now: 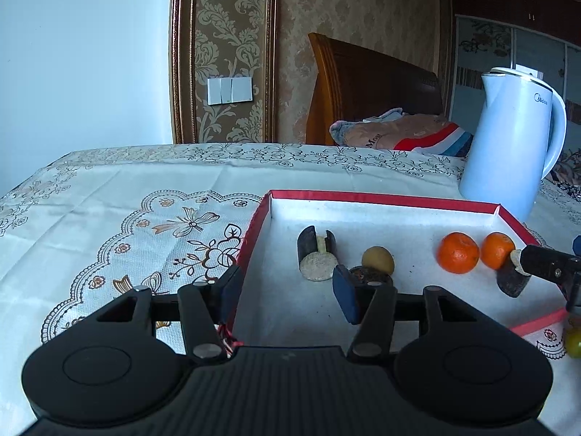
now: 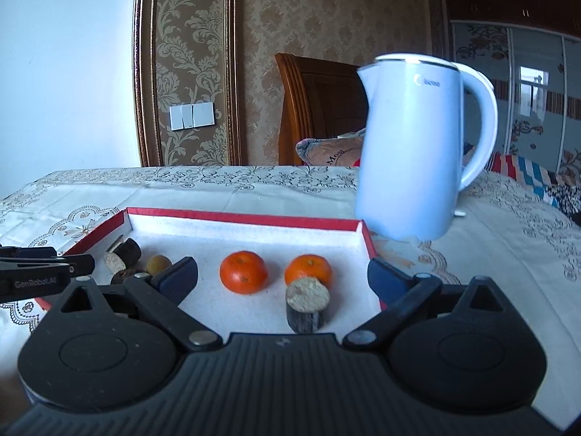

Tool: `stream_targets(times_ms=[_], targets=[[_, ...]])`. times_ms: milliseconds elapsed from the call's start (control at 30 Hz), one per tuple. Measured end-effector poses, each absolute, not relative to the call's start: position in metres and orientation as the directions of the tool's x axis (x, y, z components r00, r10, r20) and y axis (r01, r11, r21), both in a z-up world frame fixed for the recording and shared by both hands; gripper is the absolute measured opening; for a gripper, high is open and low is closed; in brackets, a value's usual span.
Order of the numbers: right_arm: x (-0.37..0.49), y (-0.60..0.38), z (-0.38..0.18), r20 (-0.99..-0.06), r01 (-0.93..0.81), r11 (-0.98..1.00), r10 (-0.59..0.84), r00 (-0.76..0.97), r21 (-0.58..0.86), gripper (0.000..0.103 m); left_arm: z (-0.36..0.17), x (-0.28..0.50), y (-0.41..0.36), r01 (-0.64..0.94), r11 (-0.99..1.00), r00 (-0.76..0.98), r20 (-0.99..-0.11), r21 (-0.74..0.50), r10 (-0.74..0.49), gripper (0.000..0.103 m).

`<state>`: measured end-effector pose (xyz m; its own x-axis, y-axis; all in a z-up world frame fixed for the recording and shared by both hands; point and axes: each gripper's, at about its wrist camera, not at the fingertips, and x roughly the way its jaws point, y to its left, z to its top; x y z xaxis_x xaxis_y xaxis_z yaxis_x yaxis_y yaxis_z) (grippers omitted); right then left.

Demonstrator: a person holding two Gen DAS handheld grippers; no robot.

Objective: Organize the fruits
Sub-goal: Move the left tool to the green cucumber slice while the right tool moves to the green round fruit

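A red-rimmed white tray lies on the tablecloth. In it are two oranges, a small yellow-brown fruit, a dark round fruit and two dark-skinned cut pieces with pale flesh. My left gripper is open and empty, astride the tray's left wall. My right gripper is open and empty over the tray's right part, with one cut piece and the oranges between its fingers.
A white electric kettle stands on the table just behind the tray's right corner. A green fruit lies outside the tray at the right. A bed with a pillow is behind the table.
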<state>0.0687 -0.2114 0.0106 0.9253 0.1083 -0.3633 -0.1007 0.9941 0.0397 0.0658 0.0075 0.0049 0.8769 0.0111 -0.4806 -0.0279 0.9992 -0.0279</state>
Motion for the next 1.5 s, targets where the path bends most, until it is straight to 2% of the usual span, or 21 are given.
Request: stream_targets(times_ms=[367,733,967,1100,1200,1433,1500], targets=[[0.032,-0.241,-0.003,-0.361,-0.111,0.986,0.150,0.920,0.127,0.100,0.004,0.031,0.013,0.032,0.997,0.875,-0.480,-0.072,-0.063,0.055],[0.016,-0.214,-0.007,-0.371,-0.256,0.966,0.251,0.894,0.036,0.100,-0.002,0.005,0.013,0.134,0.987,0.861,-0.482,-0.088,-0.160,0.055],[0.019,-0.207,-0.010,-0.413,-0.269,0.963,0.253,0.875,0.020,0.099,-0.006,0.002,-0.006,0.228,0.973,0.843,-0.492,-0.044,-0.219,0.055],[0.022,-0.208,-0.012,-0.428,-0.261,0.965,0.247,0.869,0.028,0.100,-0.011,0.006,-0.015,0.242,0.970,0.827,-0.522,-0.007,-0.210,0.055],[0.023,-0.207,-0.014,-0.441,-0.266,0.964,0.248,0.863,0.022,0.100,-0.014,0.010,-0.017,0.244,0.970,0.815,-0.542,0.001,-0.205,0.065],[0.027,-0.206,-0.017,-0.470,-0.280,0.960,0.254,0.845,0.016,0.100,-0.014,0.006,-0.015,0.264,0.964,0.815,-0.540,0.021,-0.211,0.065],[0.026,-0.207,-0.017,-0.467,-0.276,0.961,0.252,0.847,0.019,0.100,-0.013,0.003,-0.014,0.250,0.966,0.830,-0.527,0.058,-0.183,0.071]])
